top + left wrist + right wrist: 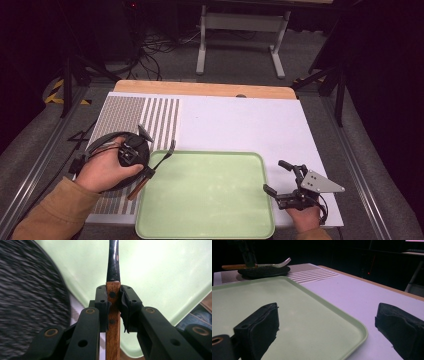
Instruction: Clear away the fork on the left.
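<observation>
The table (240,125) is the largest thing here: a white sheet over a wooden top whose bare edge runs along the far side. A striped mat (142,120) lies at the table's left end, part finely patterned and part in broader bands. Near the front middle sits a pale green tray (210,195) with rounded corners and a raised rim; its left edge lies just beside the mat.

A dark round plate (107,150) rests on the mat at the tray's left, and in the right gripper view it shows as a low black disc (263,271) beyond the tray's far corner.

The left gripper (145,172) is held by the left hand (102,170) over the plate and the tray's left rim. Its fingers (101,310) are clamped on the wooden handle of a fork (113,305), whose dark metal neck runs out over the green tray in the left gripper view. From above, the fork (162,160) lies slanted, handle toward the person and prongs over the tray's far left corner, lifted above the surface.

The right gripper (280,180) sits at the tray's right edge, held from below by the right hand (305,217). Its fingers (259,327) stand wide apart, one over the tray and the other over the white sheet, holding nothing.
</observation>
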